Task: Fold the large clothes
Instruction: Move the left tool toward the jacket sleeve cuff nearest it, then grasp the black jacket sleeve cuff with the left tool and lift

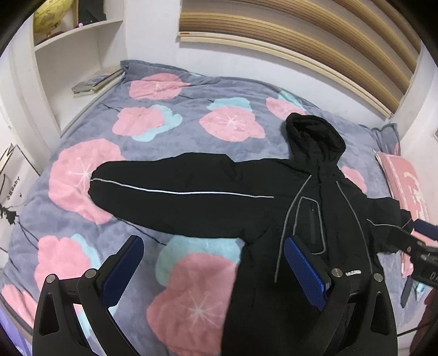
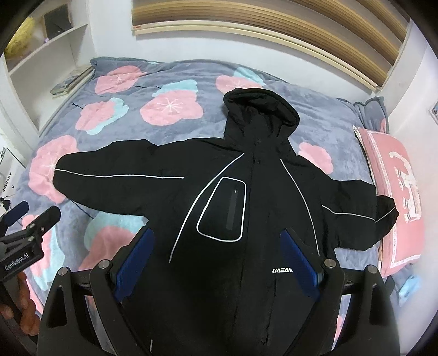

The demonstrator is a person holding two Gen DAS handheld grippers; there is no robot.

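A black hooded jacket (image 2: 251,208) with white piping lies face up on the bed, hood (image 2: 260,106) toward the headboard, both sleeves spread out sideways. In the left wrist view the jacket (image 1: 301,219) lies ahead and to the right, its left sleeve (image 1: 169,194) stretched across the blanket. My left gripper (image 1: 213,254) is open and empty above the blanket beside the jacket's left edge; it also shows in the right wrist view (image 2: 32,216). My right gripper (image 2: 216,246) is open and empty above the jacket's chest; it also shows at the right edge of the left wrist view (image 1: 421,235).
The bed carries a grey blanket (image 2: 131,90) with pink and blue flowers. A pink pillow (image 2: 394,191) lies at the right by the jacket's right cuff. White shelves with books (image 1: 95,82) and a globe (image 1: 52,13) stand at the left. A slatted headboard (image 2: 273,24) runs along the back wall.
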